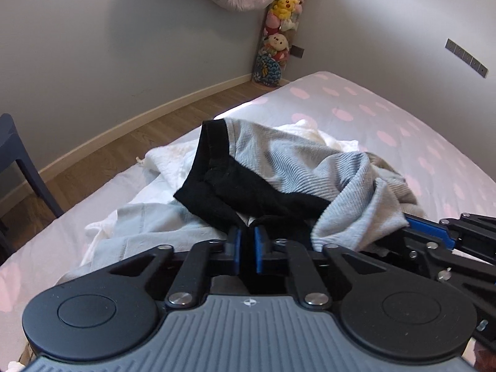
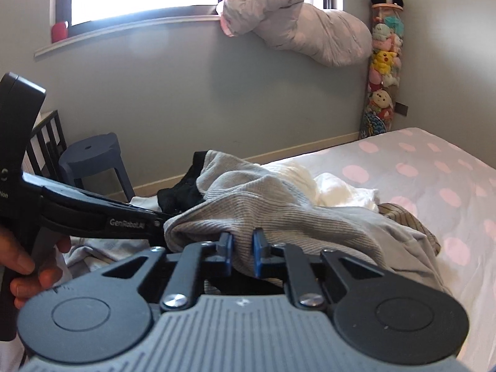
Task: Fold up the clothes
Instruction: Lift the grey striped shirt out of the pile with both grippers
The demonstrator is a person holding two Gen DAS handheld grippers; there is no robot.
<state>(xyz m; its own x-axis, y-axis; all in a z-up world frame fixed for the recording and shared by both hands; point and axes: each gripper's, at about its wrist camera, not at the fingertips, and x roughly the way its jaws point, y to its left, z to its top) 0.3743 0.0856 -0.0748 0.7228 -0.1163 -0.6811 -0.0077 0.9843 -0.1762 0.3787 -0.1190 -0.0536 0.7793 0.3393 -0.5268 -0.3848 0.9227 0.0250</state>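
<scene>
A grey ribbed garment with black trim [image 1: 297, 167] hangs bunched above the bed, held by both grippers. My left gripper [image 1: 247, 232] is shut on its black edge [image 1: 223, 198]. My right gripper [image 2: 241, 241] is shut on a grey fold of the same garment [image 2: 266, 204]; in the left wrist view its blue-padded fingers [image 1: 431, 235] show at the right, under the grey cloth. The left gripper's body [image 2: 102, 214] crosses the right wrist view at the left, held by a hand [image 2: 28, 266].
More clothes lie under it: white pieces [image 1: 173, 161], a pale blue one [image 1: 148, 229] and a striped brownish one [image 2: 403, 217]. The bed has a pink-dotted sheet [image 1: 387, 114]. A dark stool [image 2: 93, 155] and wooden floor [image 1: 130, 142] are left of the bed. A plush-toy column [image 2: 383, 68] stands in the corner.
</scene>
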